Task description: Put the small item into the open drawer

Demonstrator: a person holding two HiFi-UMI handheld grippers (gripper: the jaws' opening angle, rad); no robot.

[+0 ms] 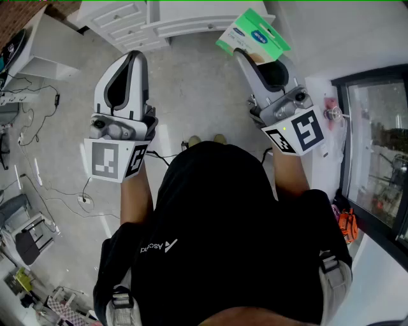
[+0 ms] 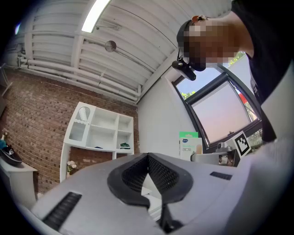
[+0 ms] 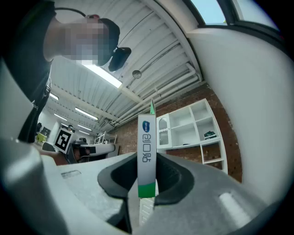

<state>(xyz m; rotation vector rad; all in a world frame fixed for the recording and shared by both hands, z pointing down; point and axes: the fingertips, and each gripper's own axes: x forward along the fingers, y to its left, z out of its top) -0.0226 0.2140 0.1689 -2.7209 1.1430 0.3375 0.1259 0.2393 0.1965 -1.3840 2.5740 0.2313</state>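
Your right gripper (image 3: pixel 148 161) is clamped on the small item, a flat green-and-white box (image 3: pixel 146 146). The pads press its two broad faces. It stands narrow edge toward the camera, green band lowest, blue oval logo near the top. From the head view the box sticks out past the jaw tips, tilted, above the grey floor (image 1: pixel 191 89). It is well short of the white drawer unit (image 1: pixel 127 18) at the top edge. Whether a drawer there is open, cannot tell.

Your left gripper (image 2: pixel 148 157) has its jaws together at the tips, nothing between them. It is level with the right one and well apart from it.

A white shelf unit (image 2: pixel 98 131) hangs on the brick wall (image 2: pixel 32 114) ahead.
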